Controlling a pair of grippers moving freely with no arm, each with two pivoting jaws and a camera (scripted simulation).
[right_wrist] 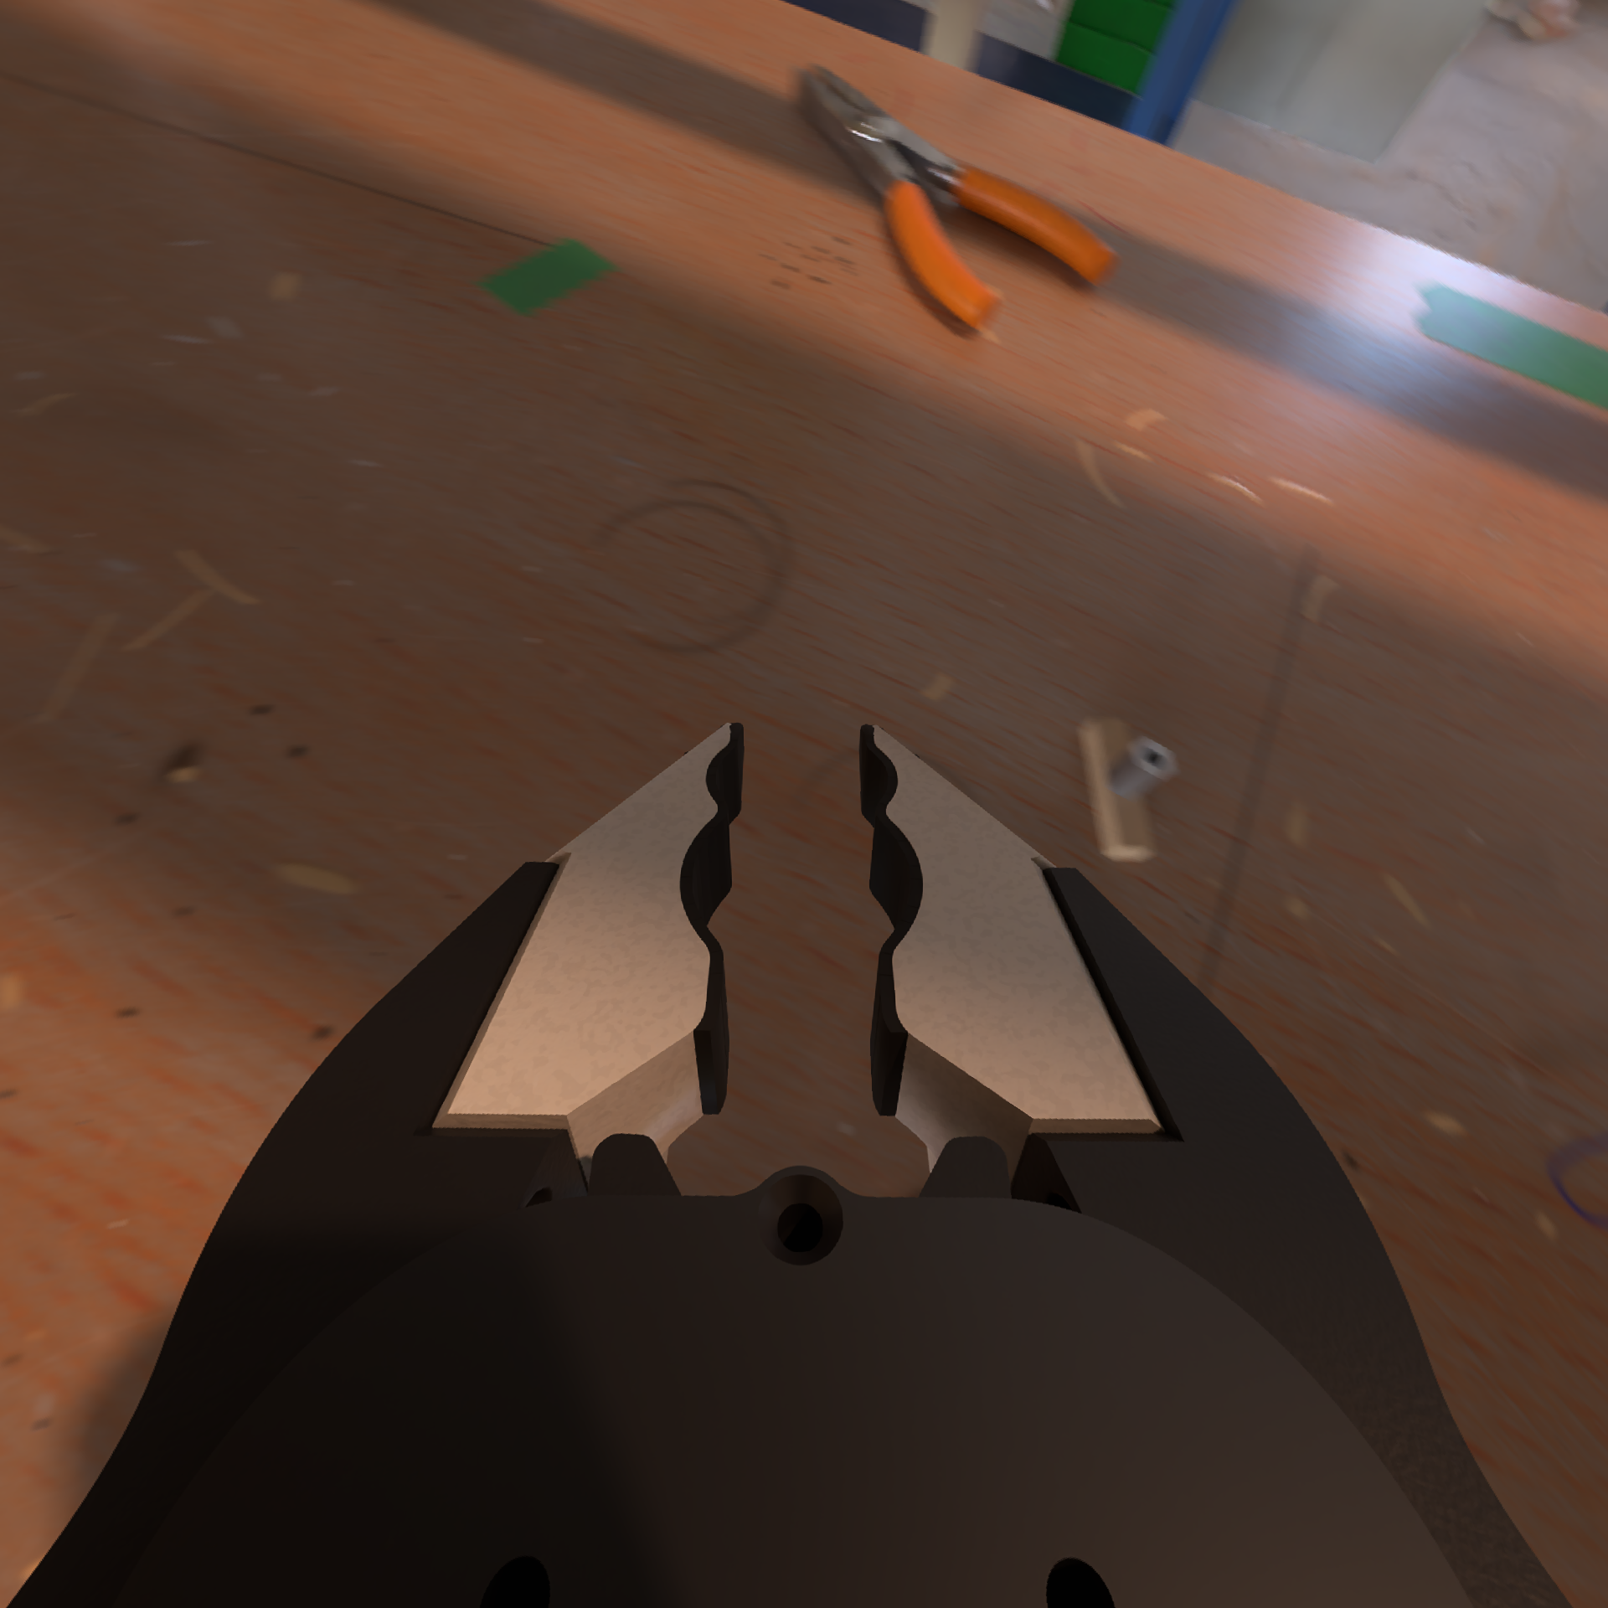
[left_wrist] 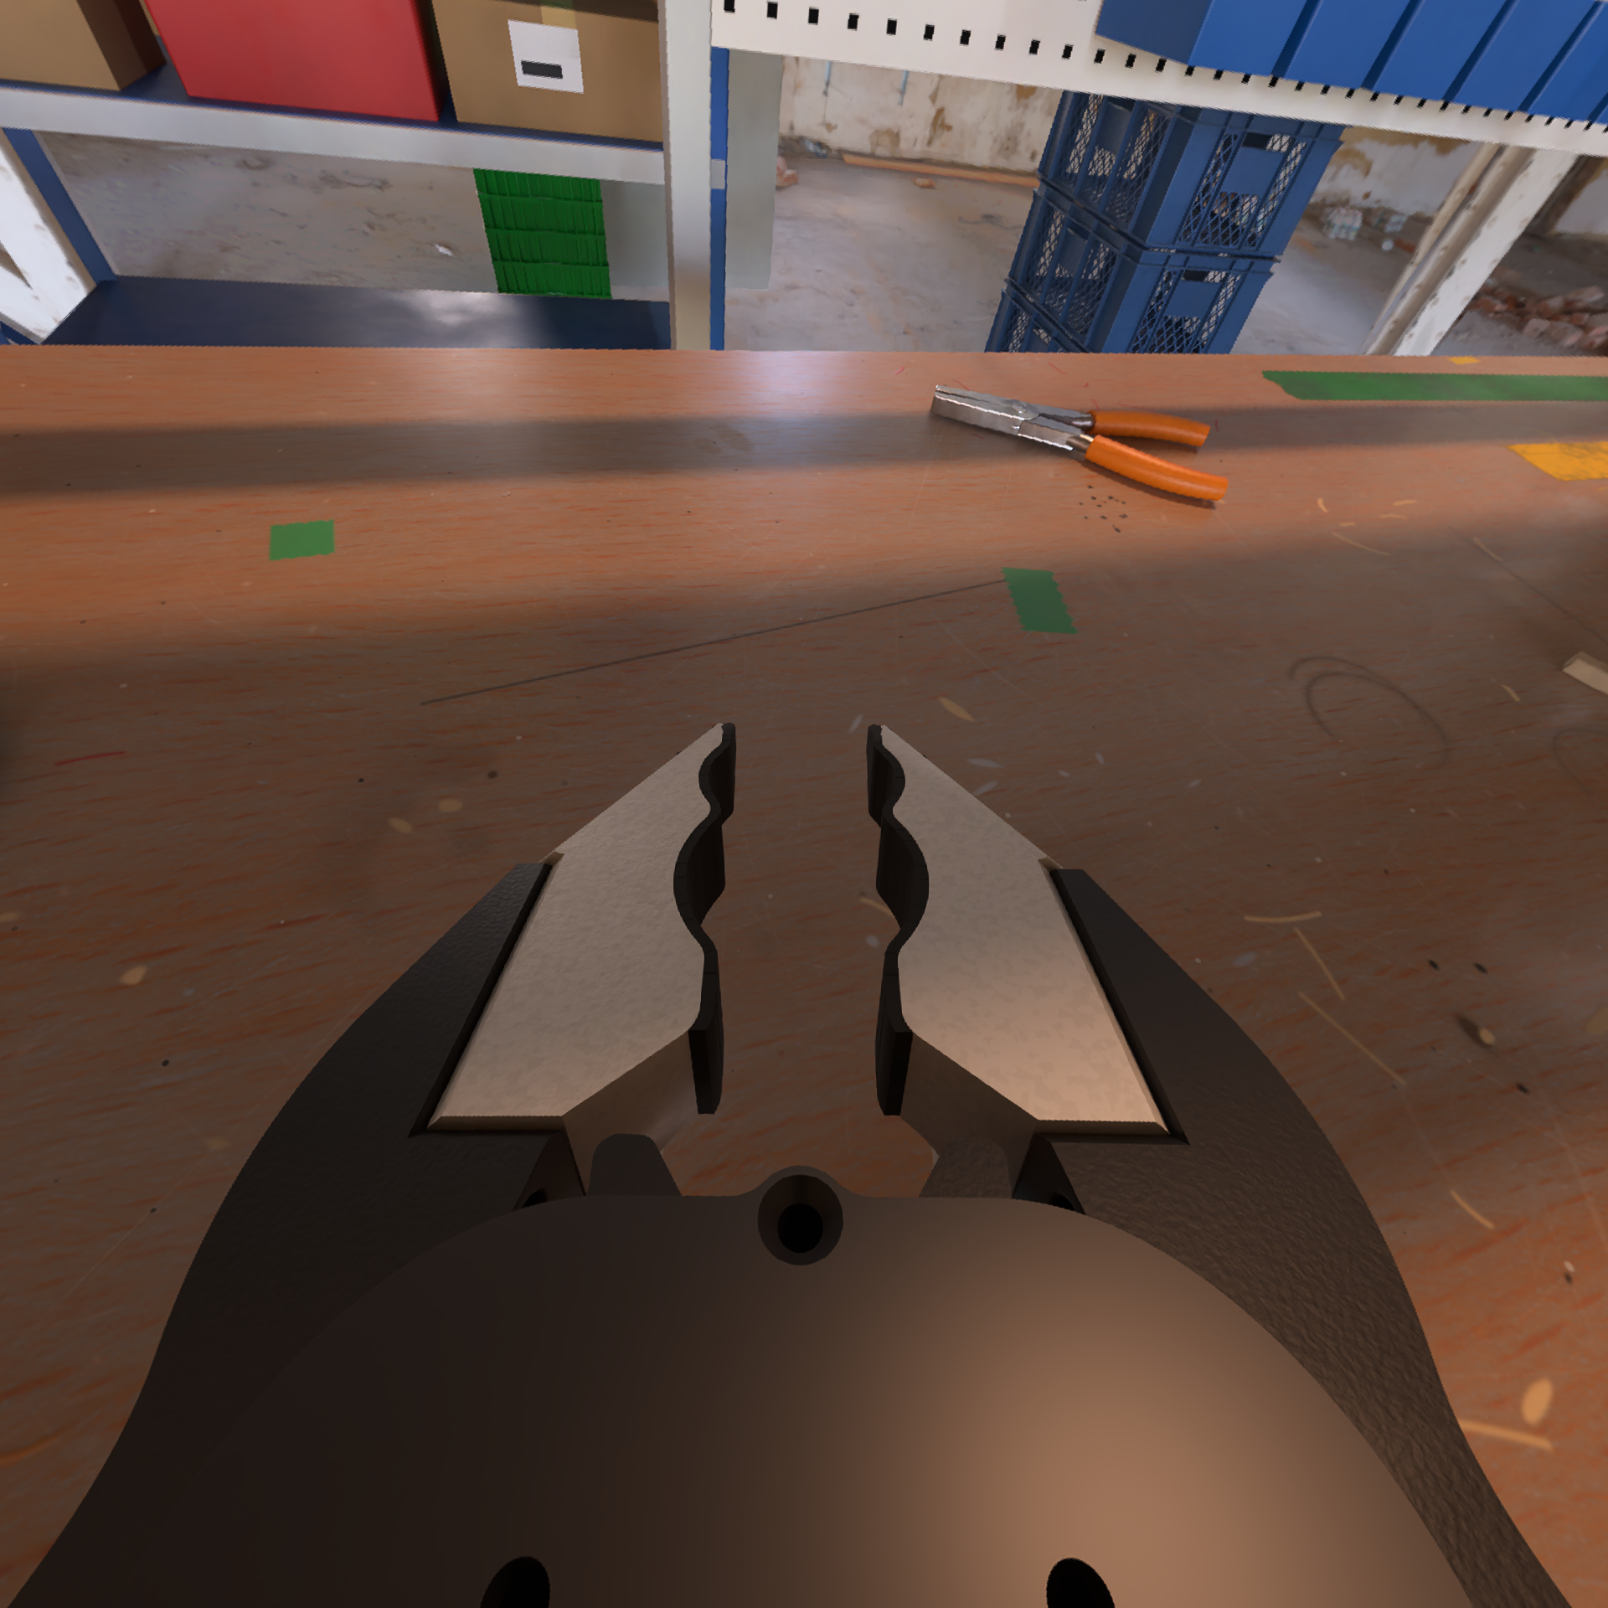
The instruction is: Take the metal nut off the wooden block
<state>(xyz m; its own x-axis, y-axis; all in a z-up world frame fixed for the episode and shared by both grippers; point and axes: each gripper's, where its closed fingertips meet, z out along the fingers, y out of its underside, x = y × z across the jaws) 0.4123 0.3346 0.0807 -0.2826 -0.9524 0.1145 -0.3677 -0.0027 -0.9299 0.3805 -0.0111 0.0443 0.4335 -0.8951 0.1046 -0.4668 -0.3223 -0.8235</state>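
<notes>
Two grippers, each seen from its own wrist camera, hang above the tabletop (left_wrist: 522,609) with jaws parted and nothing between them. The left gripper (left_wrist: 800,731) points level toward the far edge, its pale fingers (left_wrist: 609,957) set in dark housings, black scalloped pads facing across a clear gap. The right gripper (right_wrist: 800,731) tilts against the surface, which runs slantwise and blurred through its view; its fingers (right_wrist: 983,957) stand slightly closer together, the gap still plain. Neither touches anything, and neither appears in the other's view.
</notes>
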